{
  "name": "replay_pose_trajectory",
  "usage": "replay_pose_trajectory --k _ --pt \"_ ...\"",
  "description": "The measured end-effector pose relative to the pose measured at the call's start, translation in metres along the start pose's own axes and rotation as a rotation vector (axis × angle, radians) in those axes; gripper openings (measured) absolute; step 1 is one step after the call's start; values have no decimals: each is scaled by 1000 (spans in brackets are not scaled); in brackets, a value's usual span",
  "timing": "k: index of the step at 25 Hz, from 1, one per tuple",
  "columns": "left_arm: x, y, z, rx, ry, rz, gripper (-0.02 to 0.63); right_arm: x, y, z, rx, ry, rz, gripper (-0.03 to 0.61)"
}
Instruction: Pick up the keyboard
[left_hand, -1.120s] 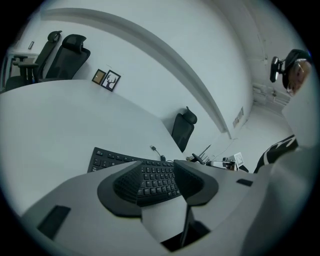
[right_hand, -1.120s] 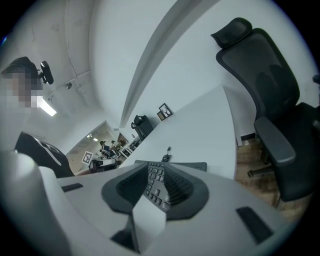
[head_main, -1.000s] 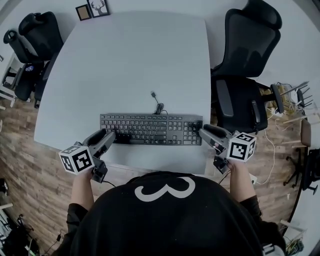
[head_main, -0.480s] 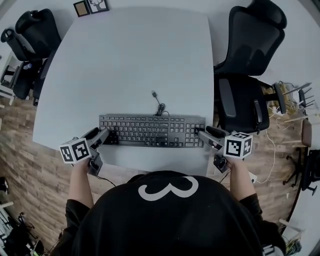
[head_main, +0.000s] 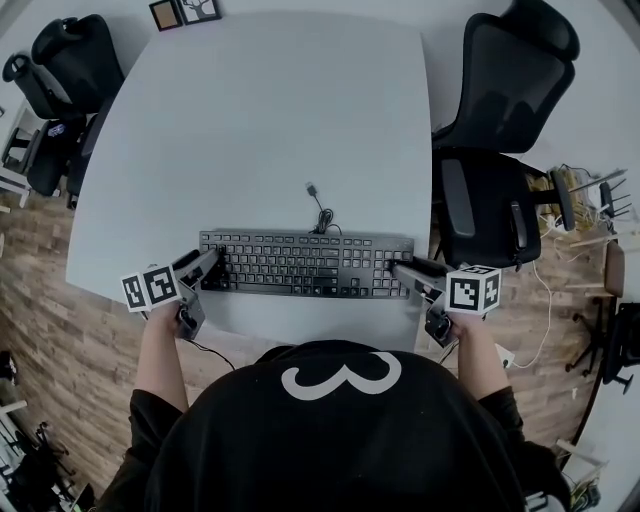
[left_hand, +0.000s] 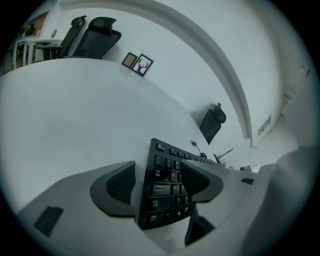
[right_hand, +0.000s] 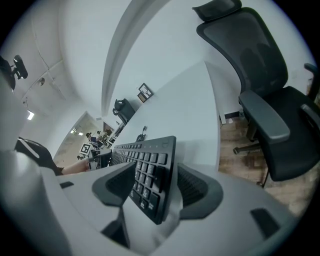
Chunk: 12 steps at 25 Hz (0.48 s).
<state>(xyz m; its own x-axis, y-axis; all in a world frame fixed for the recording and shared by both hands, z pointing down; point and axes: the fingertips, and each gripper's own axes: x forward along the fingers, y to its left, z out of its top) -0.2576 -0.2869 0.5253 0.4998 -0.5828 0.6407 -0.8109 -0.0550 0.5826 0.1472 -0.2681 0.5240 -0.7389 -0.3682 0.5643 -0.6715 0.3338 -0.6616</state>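
A black keyboard lies flat on the white table near its front edge, its cable curling away behind it. My left gripper is at the keyboard's left end. In the left gripper view the keyboard end sits between the spread pads of the gripper, with a gap showing. My right gripper is at the right end. There too the keyboard lies between the open jaws of the gripper, and neither pad presses on it.
A black office chair stands right of the table, another at the far left. Two small picture frames lean at the table's far edge. Wooden floor surrounds the table.
Both grippers have sunk toward the table and their jaws have spread wider at the keyboard's ends. The keyboard now rests flat on the table.
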Motion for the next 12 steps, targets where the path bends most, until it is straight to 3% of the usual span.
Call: replay_pose_trajectory --k 12 --pt "10 -3 -2 -20 43 -62 275 10 3 -3 84 5 53 252"
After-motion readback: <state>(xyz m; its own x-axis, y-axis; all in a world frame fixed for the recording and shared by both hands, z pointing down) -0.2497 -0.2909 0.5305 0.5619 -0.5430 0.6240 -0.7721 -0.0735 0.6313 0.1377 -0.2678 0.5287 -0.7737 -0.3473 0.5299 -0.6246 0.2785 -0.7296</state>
